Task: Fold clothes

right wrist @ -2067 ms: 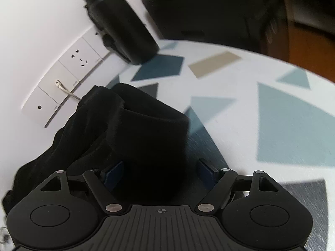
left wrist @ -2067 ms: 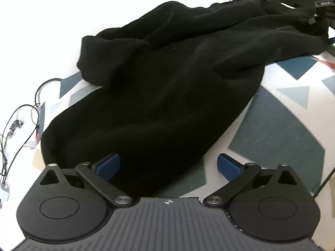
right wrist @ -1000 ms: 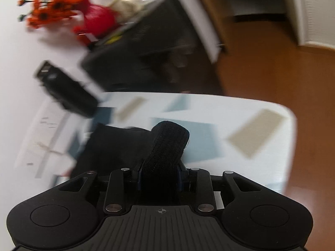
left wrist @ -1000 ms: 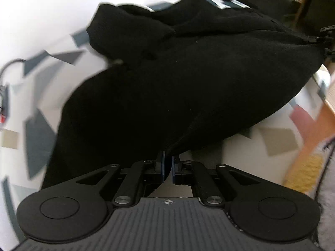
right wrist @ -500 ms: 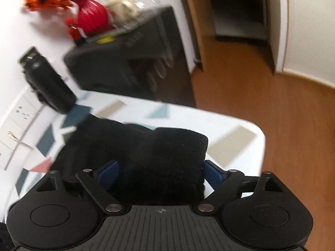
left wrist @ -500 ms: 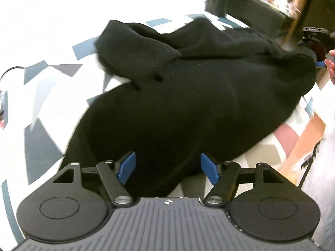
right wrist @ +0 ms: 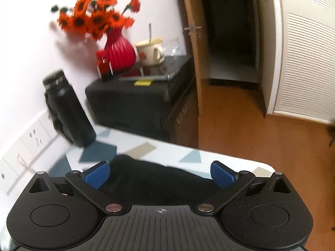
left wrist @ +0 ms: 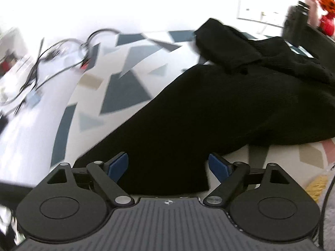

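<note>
The left hand-held gripper (left wrist: 168,165) tilts steeply downward, its jaws opening, the blue pads (left wrist: 117,164) spread well apart and pressing on nothing. The right hand-held gripper (right wrist: 160,174) points down at a shallower angle, its jaws likewise opening, blue pads (right wrist: 96,175) wide to either side and gripping nothing.

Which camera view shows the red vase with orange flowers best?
The right wrist view: the red vase stands whole and near on the dark cabinet. The left wrist view shows only a small blurred bit of it at the top right edge.
</note>
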A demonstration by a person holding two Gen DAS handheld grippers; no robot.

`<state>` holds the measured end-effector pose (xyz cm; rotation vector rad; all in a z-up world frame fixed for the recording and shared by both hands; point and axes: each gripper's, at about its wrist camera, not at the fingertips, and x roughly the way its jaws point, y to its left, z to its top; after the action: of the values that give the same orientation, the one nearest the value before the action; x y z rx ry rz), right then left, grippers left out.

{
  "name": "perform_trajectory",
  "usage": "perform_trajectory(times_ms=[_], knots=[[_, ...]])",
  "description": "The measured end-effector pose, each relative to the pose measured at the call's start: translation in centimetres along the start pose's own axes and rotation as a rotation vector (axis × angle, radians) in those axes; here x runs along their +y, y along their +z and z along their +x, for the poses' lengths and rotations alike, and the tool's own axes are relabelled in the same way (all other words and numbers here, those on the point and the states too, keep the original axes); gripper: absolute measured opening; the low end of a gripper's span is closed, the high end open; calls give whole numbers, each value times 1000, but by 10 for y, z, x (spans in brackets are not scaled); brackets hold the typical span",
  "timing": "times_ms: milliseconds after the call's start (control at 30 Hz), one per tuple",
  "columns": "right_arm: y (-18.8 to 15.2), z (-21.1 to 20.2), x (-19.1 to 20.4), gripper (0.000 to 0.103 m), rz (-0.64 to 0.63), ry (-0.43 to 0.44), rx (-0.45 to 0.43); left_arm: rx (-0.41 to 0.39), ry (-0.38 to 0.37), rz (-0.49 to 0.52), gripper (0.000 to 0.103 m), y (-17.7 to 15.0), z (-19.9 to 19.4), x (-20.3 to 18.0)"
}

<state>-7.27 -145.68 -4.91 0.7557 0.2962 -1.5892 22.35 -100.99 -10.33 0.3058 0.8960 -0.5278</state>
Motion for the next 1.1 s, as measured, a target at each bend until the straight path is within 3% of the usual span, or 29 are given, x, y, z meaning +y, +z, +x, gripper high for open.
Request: perform_trajectory(times_ms=[100, 167, 267, 433, 600, 733, 800, 900, 967, 1100], knots=[[-8, -9, 15, 102, -31, 100, 44, 3, 25, -10, 86, -8, 3, 6], [-28, -17, 35, 102, -132, 167, 99, -5, 44, -6, 86, -13, 2, 12], [-78, -33, 73, 102, -317, 312, 218, -21, 80, -20, 90, -19, 0, 26], [-177, -78, 135, 102, -573, 558, 497, -36, 143, -29, 93, -31, -7, 53], [-249, -133, 171, 99, -802, 777, 662, -32, 172, 18, 93, -42, -10, 77], [-287, -160, 182, 93, -886, 871, 822, -39, 161, 66, 93, -47, -9, 90], [-300, -163, 189, 87, -904, 858, 877, -44, 145, 87, 93, -49, -8, 96], [-317, -168, 197, 71, -924, 866, 966, -55, 115, 125, 93, -50, -3, 104], [-327, -171, 203, 37, -935, 894, 1026, -65, 99, 160, 93, -49, 0, 107], [-330, -195, 240, 29, -927, 1010, 1055, -90, 73, 213, 93, -44, 4, 115]])
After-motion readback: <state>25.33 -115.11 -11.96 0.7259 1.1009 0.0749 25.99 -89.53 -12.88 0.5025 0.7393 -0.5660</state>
